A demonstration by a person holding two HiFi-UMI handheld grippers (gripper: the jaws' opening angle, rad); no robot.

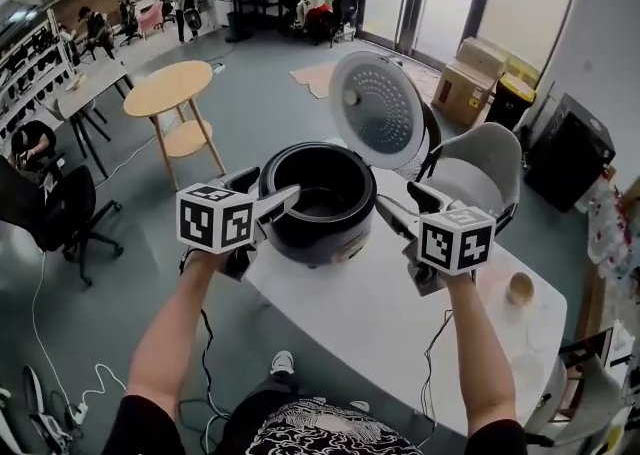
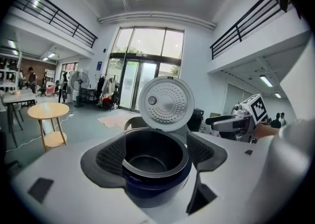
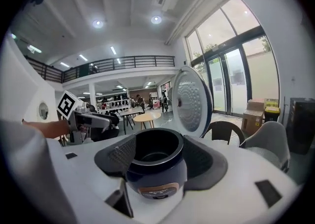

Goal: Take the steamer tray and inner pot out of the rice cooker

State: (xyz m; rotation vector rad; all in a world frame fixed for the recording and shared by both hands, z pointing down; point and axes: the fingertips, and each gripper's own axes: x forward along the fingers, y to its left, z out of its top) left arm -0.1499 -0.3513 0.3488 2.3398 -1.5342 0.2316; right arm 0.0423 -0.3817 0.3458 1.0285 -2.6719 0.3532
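A dark navy round rice cooker point(image 1: 320, 238) stands upright at the far left corner of the white tabletop point(image 1: 380, 328), close to the left edge, beyond which grey floor and loose cables lie. From the cooker the bare tabletop runs open toward the near edge and toward the right edge, where a small tan wooden bowl point(image 1: 520, 288) sits well apart from it. A grey shell chair point(image 1: 480, 168) stands behind the far edge, just beyond the cooker's round silver perforated lid point(image 1: 378, 108), which is swung open and stands on end at the cooker's far side, tilted back a little. The black inner pot point(image 1: 325, 193) sits inside the cooker with its mouth facing straight up and its axis vertical; the cooker's copper-coloured front panel faces the right tool's side. The left tool point(image 1: 268, 191) hangs at the cooker's left, near the rim, its jaws spread apart with nothing clamped; its own view frames the pot's mouth between them. The right tool point(image 1: 400, 203) hangs at the cooker's right, jaws likewise wide apart and holding nothing. Whether either tool touches the cooker's wall cannot be told. Over the left edge, a round pale wooden side table point(image 1: 168, 88) stands on the floor, well apart.
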